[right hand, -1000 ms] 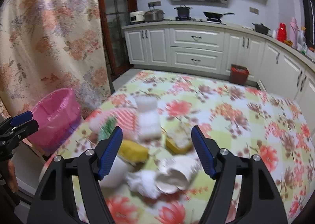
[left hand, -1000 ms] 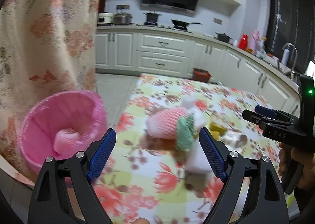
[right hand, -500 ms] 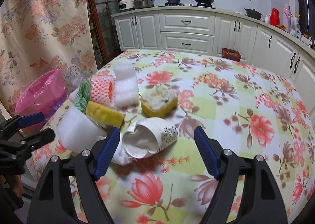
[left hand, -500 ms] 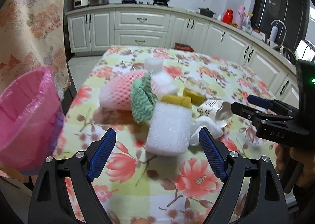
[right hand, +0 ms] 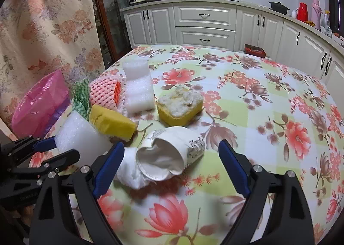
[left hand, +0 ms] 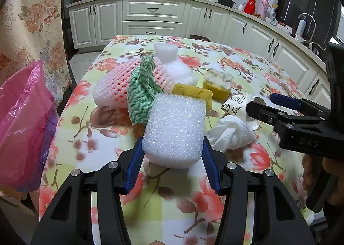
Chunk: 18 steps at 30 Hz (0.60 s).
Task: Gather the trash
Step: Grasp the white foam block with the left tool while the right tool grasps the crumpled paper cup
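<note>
The surface [left hand: 247,68], under a flowered cloth, carries nearly all the trash in one heap near its left edge, so by my reading the collecting has hardly begun. The pink-lined bin [left hand: 23,128] stands just off that edge; from here its inside cannot be seen.

In the heap lie a pink foam net [left hand: 114,85], a green-and-white cloth [left hand: 140,96], a tall white foam piece [right hand: 137,90], two yellow sponges [right hand: 111,121] [right hand: 180,108], a tipped paper cup [right hand: 172,154] and a crumpled tissue [left hand: 231,135].

The left gripper [left hand: 173,165] has just been closing, and its blue fingers [left hand: 134,165] now press both sides of the white foam block [left hand: 174,131]: a hold, I judge, with the block not yet lifted off the surface. The right gripper [right hand: 172,169] has just been opening; its fingers stand wide on either side of the paper cup without touching it.

Still to go: every piece above, carried over to the bin.

The left wrist view alone shows the pads against the foam block. The right wrist view alone shows the cup's crushed mouth and the worn, whitish top of the far sponge.
</note>
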{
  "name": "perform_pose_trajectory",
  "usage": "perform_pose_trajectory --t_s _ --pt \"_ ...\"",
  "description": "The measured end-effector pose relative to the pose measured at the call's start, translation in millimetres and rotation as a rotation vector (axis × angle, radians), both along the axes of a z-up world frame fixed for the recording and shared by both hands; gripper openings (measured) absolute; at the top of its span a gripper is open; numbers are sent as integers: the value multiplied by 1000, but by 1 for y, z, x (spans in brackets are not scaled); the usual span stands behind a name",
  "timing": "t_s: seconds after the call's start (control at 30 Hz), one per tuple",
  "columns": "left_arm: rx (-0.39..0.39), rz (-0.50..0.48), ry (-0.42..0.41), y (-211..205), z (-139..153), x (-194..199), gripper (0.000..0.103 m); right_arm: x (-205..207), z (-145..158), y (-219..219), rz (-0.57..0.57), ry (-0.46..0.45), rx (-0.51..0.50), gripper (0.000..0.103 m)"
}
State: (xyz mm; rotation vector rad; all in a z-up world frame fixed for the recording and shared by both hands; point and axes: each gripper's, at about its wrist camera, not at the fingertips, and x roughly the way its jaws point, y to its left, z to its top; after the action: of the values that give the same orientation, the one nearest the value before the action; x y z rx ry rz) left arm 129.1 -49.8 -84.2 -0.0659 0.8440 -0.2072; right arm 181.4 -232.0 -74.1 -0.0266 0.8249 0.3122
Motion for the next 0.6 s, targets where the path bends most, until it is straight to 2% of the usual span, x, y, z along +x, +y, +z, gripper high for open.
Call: perform_pose_trajectory --t_s 0.27,0.4,0.6 --pt "-14 9 -44 9 19 -11 49 18 -13 9 -20 55 -55 85" --pt "-20 18 -76 16 33 -16 49 21 -21 7 -21 86 -57 69" --pt "-25 23 -105 21 47 -17 49 16 -20 2 -20 73 -50 66"
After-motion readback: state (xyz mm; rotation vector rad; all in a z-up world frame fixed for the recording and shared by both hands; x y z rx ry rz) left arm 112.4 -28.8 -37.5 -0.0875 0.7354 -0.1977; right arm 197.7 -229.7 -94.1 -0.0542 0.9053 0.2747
